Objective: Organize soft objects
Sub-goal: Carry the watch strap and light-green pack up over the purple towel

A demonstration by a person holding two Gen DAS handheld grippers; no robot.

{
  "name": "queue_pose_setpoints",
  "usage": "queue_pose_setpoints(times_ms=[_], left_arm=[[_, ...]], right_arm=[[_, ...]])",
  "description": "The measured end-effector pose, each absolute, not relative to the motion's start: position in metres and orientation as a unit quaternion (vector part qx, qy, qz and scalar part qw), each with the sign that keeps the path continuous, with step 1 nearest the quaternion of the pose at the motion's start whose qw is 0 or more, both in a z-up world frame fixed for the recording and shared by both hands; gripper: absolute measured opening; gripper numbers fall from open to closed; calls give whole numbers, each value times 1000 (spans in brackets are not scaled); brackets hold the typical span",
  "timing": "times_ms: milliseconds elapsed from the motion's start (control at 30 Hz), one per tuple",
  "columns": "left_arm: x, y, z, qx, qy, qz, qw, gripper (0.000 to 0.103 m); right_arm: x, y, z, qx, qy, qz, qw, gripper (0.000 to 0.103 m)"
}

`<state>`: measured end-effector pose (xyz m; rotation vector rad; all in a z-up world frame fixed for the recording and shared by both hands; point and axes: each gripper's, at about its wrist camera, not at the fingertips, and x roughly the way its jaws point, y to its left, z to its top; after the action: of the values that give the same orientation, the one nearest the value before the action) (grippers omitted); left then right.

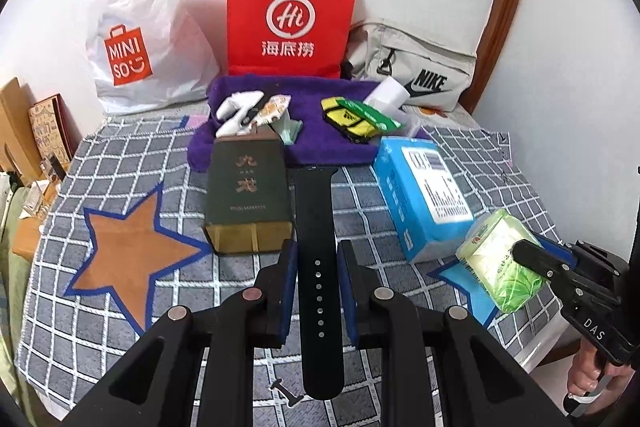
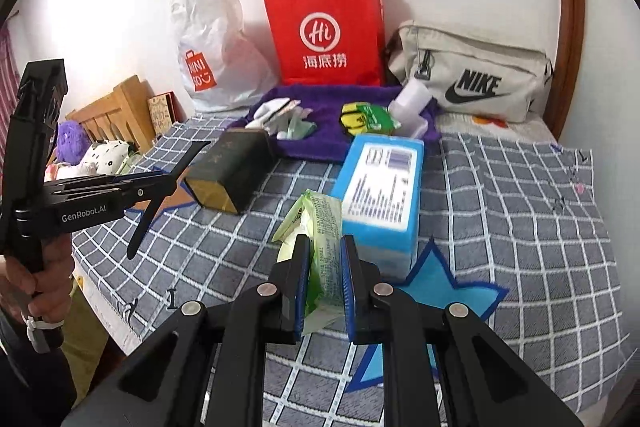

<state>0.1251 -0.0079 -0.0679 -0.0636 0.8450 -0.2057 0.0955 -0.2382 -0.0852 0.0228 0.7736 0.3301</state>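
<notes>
My left gripper is shut on a black watch strap and holds it above the checked blanket. In the right wrist view the strap sticks out of that gripper at the left. My right gripper is shut on a green tissue pack, held in the air near a blue tissue box. The pack also shows in the left wrist view. A purple towel at the back carries small packets and a yellow-green pouch.
A dark green box lies beside the towel. A white Miniso bag, a red paper bag and a beige Nike bag stand against the wall. The bed edge runs along the left and front.
</notes>
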Motion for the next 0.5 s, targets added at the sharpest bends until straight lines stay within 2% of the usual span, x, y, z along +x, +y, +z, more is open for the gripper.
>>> queue_pose_setpoints(times_ms=[500], left_arm=[[148,8,-34,-44,390,-88,916,20]], right_arm=[[133,-222,-45,-7,355,171,919,15]])
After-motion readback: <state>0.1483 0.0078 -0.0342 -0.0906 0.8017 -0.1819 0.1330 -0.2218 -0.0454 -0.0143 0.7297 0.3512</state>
